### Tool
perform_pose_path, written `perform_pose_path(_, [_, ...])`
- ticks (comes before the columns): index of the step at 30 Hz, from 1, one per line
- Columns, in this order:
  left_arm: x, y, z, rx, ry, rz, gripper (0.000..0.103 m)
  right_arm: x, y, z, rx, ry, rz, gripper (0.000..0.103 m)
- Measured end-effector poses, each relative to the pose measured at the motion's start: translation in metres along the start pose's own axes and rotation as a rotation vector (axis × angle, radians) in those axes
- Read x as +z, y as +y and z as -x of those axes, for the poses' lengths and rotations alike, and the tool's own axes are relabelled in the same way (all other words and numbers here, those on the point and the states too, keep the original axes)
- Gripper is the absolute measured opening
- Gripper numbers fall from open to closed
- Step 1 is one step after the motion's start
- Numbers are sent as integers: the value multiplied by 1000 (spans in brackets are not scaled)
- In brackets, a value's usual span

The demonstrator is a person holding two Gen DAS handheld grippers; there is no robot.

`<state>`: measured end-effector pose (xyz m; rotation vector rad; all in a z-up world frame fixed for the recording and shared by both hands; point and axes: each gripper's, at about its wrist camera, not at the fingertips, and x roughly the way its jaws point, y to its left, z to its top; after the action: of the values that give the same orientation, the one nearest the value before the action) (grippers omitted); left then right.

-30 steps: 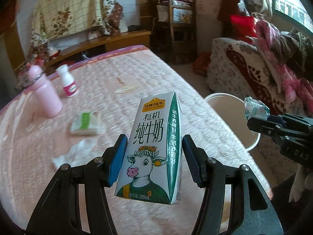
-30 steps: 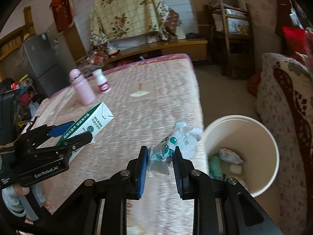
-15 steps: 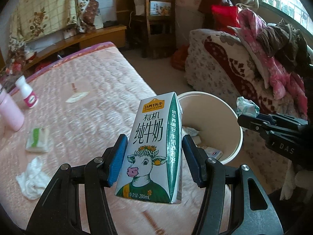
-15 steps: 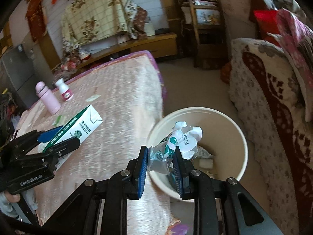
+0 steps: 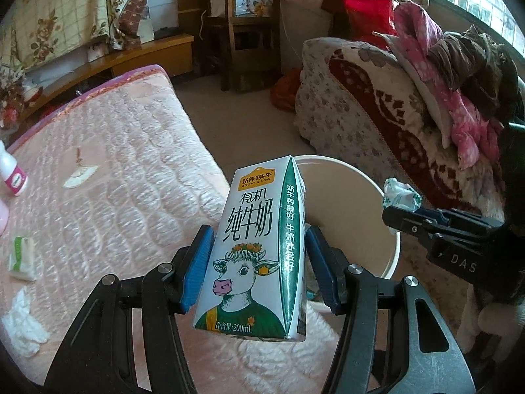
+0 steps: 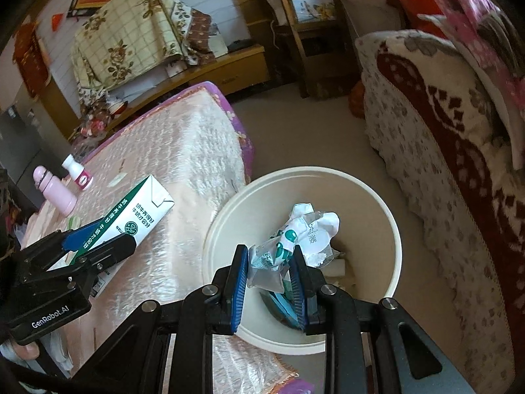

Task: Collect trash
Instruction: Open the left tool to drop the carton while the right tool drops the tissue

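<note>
My left gripper (image 5: 257, 264) is shut on a white and green milk carton (image 5: 256, 246) with a cartoon cow, held upright near the bed's edge beside the cream waste bin (image 5: 392, 226). In the right wrist view that carton (image 6: 137, 218) pokes out of the left gripper (image 6: 95, 243) over the bed. My right gripper (image 6: 269, 262) is shut on a crumpled white and teal wrapper (image 6: 295, 239), held over the open bin (image 6: 226, 220), which holds several scraps. The same wrapper (image 5: 401, 193) shows in the right gripper (image 5: 398, 216) at the bin's right rim.
On the pink quilted bed (image 5: 115, 180) lie a crumpled tissue (image 5: 24, 325), a small green and white packet (image 5: 22, 257), a paper scrap (image 5: 80, 174) and a white bottle (image 5: 11, 174). A pink flask (image 6: 54, 190) stands there too. A patterned sofa (image 6: 443, 138) flanks the bin.
Both grippers have swung away from the bed toward the bin and sunk a little. The wrapper now hangs over the bin's mouth; the carton has come next to the bin's rim.
</note>
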<state>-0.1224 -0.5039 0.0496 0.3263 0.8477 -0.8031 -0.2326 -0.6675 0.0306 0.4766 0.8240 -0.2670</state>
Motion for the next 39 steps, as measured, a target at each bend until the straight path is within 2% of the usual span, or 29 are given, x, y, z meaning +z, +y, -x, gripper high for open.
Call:
perform_pose_path(7, [8, -1, -20, -36, 20, 21, 56, 5, -19, -15, -25, 24, -56, 24])
perform_pose_path(15, [15, -6, -31, -78, 19, 29, 57, 8, -23, -20, -42, 34, -69, 25])
perform_pose_path(16, [15, -8, -33, -84, 23, 27, 57, 9, -26, -21, -44, 37, -82, 28])
perform_pose_path(17, [16, -8, -33, -90, 27, 28, 57, 9, -28, -21, -46, 37, -92, 40])
perform_pose_path(18, [16, -8, -34, -94, 28, 29, 57, 9, -28, -20, -47, 32, -103, 48])
perform_pose_path(25, [14, -3, -28, -92, 17, 31, 57, 11, -33, -19, -32, 22, -139, 48])
perform_pose_path(39, [-3, 20, 0, -19, -10, 41, 58, 8, -12, -19, -75, 7, -54, 48])
